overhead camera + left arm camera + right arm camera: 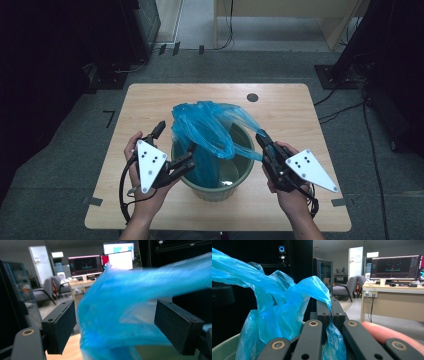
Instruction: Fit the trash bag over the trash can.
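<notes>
High view first: a green plastic bin (220, 177) sits near the middle of the wooden tabletop (145, 105), a bit toward the person's side. A blue plastic bag (207, 125) is partly stuffed down inside it, with the rest bunched up and puffing above the rim toward the far side. The left tongs (175, 146) sit at the bin's left rim, spread wide, one jaw sticking out over the tabletop and the other right at the rim against the bag. The right tongs (261, 136) are at the bin's right rim, closed down on a stretched strip of the bag that runs over to the main bunch. Both of the person's hands come up from the bottom edge, one on each tool.

Left gripper view: pretty blurry, but the two black jaws stand far apart with the blue bag (130, 307) billowing between them. I can't tell whether either jaw actually touches the plastic. A slice of tabletop (72, 347) peeks out underneath.

Right gripper view: jaws pinched tight together with a fold of the bag (287, 305) caught between the tips, more of it hanging below the pinch. The bin's green rim (224, 347) shows bottom left, right under the bag.
</notes>
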Available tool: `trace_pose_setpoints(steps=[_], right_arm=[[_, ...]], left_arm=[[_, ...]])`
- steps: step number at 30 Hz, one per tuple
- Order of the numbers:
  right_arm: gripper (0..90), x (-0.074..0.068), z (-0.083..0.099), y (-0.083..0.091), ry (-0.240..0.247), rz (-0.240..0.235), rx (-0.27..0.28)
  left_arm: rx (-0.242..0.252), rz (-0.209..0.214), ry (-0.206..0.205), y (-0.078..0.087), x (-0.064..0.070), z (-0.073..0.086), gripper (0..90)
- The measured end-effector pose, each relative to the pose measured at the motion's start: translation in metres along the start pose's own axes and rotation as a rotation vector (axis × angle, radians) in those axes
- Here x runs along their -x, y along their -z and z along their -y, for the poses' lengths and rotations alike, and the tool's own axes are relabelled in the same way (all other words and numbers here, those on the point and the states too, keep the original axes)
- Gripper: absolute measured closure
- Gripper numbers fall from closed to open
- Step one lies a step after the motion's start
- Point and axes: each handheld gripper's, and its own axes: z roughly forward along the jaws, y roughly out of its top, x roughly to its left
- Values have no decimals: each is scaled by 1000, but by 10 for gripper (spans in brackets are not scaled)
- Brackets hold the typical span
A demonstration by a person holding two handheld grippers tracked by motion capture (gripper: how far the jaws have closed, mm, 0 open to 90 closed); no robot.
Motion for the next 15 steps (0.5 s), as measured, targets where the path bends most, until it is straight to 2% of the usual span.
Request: trace_pose_setpoints(steps=[1,3,4,5,8,9,11,13,15], right_arm=[[892,-1,0,0,-1,-2,1],[892,-2,0,0,8,0,2],[892,-2,0,0,8,0,2],[893,-3,1,-1,11,0,1],[893,-4,2,-1,22,-6,-3],[894,-4,2,-1,27,-5,-6],[894,-3,3,0,35,1,-8],[895,-1,3,1,36,9,-10],[895,2,4,1,37,22,-13]], left_arm=[[0,0,0,0,0,0,172],[17,29,-13,-2,9,-7,171],[17,29,-13,-2,9,-7,171],[33,46,-12,-3,12,-11,172],[57,37,-2,-3,12,-14,181],[85,49,17,-2,8,-16,378],[97,75,43,-1,2,-16,555],[99,89,79,0,-7,-15,671],[99,85,89,1,-11,-14,763]])
